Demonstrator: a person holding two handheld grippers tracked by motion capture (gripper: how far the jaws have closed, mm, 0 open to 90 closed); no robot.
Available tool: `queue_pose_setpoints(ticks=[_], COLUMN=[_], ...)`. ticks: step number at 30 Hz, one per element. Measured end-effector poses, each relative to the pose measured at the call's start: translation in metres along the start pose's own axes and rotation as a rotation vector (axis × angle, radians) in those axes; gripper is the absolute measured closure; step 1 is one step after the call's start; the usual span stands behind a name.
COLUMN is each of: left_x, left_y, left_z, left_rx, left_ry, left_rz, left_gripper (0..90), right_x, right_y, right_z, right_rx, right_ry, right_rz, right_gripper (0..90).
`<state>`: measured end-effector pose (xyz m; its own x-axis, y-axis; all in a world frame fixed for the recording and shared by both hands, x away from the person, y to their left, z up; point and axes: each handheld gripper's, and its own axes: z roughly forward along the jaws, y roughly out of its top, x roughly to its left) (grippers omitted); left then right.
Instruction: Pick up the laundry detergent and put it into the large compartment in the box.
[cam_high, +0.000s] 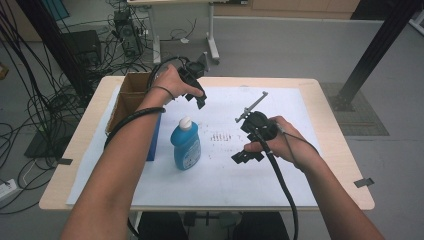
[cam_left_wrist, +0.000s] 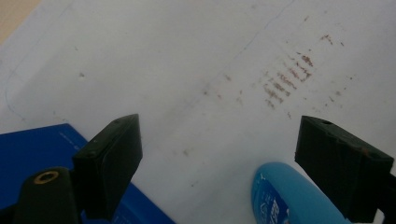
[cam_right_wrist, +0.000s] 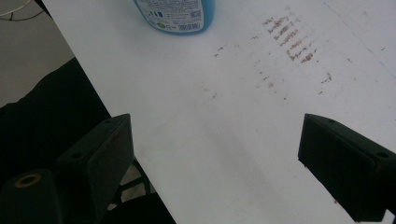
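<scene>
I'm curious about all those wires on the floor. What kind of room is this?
Probably a lab or workshop for recording tasks. Black cables sprawl over the grey floor, a person holds a gripper in each hand, and the table bears a white sheet with a blue bottle and a cardboard box.

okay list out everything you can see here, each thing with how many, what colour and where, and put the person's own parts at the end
Bottle: one, blue with a white cap, upright on the sheet near its left side.
Box: one, blue, just left of the bottle.
Cardboard box: one, brown, open, at the table's back left.
Paper sheet: one, white with brownish marks near its middle, covering most of the table.
Table: one, light wood.
Cables: many, black, on the floor to the left.
Left hand-held gripper: one, black, open, above the bottle.
Right hand-held gripper: one, black, open, over the sheet's right half.
Forearms: two, entering from the bottom.
</scene>
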<state>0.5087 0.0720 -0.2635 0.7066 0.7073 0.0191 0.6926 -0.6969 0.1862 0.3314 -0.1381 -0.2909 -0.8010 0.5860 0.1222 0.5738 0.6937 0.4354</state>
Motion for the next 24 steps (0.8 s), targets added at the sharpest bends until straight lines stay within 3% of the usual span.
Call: queue_pose_setpoints(ticks=[9, 24], left_x=[-0.002, -0.018], left_y=[-0.011, -0.021], left_z=[-0.037, -0.078], left_rx=[-0.036, -0.071], left_ry=[-0.005, -0.031], left_rz=[-0.007, 0.013], left_gripper=[15.5, 15.2], right_x=[-0.002, -0.005], right_y=[0.001, 0.002], right_z=[0.003, 0.006], right_rx=[0.004, 0.010], right_ry=[0.005, 0.002], right_rz=[0.002, -0.002], right_gripper=[10.0, 10.0])
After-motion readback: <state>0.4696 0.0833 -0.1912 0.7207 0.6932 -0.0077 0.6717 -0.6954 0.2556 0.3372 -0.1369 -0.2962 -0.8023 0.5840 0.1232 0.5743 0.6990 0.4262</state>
